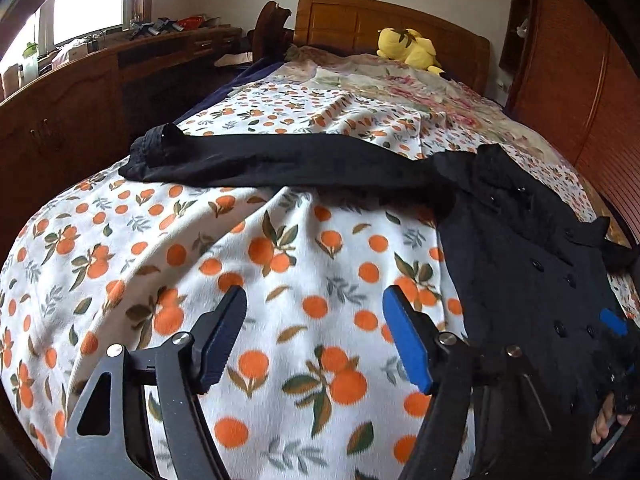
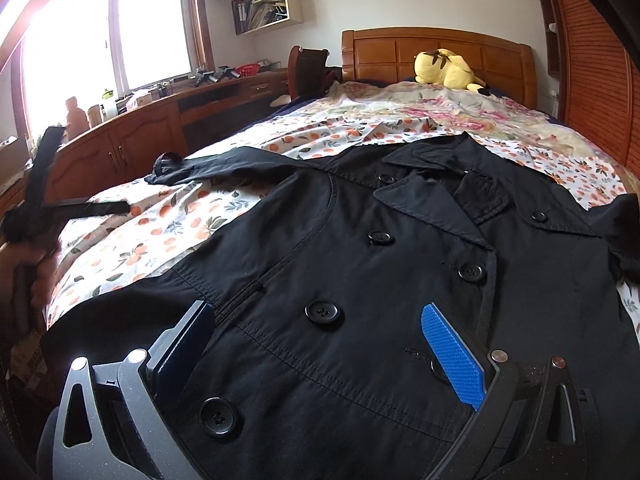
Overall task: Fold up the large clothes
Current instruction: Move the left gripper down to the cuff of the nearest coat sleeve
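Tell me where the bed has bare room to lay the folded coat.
Bare orange-print blanket lies between the outstretched sleeve and the left claw. More room lies beyond the collar, before the yellow plush toy. The coat crowds the right side.

My right gripper (image 2: 316, 332) is hovering with its jaws spread wide over the front of the black coat (image 2: 360, 280), which is lying button-side up on the orange-print blanket (image 2: 160, 224). One sleeve (image 2: 224, 166) is stretching out to the left across the blanket. My left gripper (image 2: 44, 200) is showing at the left edge, blurred, so I cannot tell its jaws. A yellow plush toy (image 2: 444, 70) is resting by the wooden headboard (image 2: 432, 46).
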The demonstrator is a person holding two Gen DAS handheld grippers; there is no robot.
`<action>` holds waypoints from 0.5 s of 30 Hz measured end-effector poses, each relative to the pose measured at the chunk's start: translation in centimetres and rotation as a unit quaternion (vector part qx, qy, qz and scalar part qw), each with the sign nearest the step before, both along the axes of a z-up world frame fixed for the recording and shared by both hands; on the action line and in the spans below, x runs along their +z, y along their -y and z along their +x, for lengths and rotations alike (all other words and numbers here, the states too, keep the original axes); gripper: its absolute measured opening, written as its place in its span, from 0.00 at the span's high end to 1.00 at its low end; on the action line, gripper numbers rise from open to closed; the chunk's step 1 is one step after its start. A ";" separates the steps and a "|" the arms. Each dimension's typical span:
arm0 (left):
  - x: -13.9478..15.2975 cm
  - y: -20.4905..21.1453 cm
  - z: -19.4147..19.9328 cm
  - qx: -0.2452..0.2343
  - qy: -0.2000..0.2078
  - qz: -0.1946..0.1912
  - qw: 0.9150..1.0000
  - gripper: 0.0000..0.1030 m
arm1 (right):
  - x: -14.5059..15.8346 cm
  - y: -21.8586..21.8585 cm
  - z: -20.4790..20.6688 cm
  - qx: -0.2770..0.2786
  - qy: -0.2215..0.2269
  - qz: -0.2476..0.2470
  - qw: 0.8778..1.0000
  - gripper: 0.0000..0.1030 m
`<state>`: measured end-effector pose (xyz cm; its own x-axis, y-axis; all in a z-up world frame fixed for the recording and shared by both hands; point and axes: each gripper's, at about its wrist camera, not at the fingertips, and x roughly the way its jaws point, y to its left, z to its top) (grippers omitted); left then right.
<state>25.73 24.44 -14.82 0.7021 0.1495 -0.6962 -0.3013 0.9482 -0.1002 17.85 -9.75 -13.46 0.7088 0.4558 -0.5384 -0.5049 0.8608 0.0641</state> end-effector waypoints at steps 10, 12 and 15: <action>-1.3 -3.3 8.5 0.029 -0.005 -0.002 1.000 0.34 | -0.7 0.1 0.5 -0.007 -0.010 0.002 1.000 0.00; -1.7 -4.6 10.0 0.038 -0.005 -0.033 0.999 0.34 | -0.9 0.2 0.7 -0.005 -0.017 0.005 1.000 0.00; -2.1 -6.3 11.4 0.058 -0.004 -0.077 0.995 0.34 | -1.1 0.2 0.9 -0.006 -0.024 0.008 1.000 0.00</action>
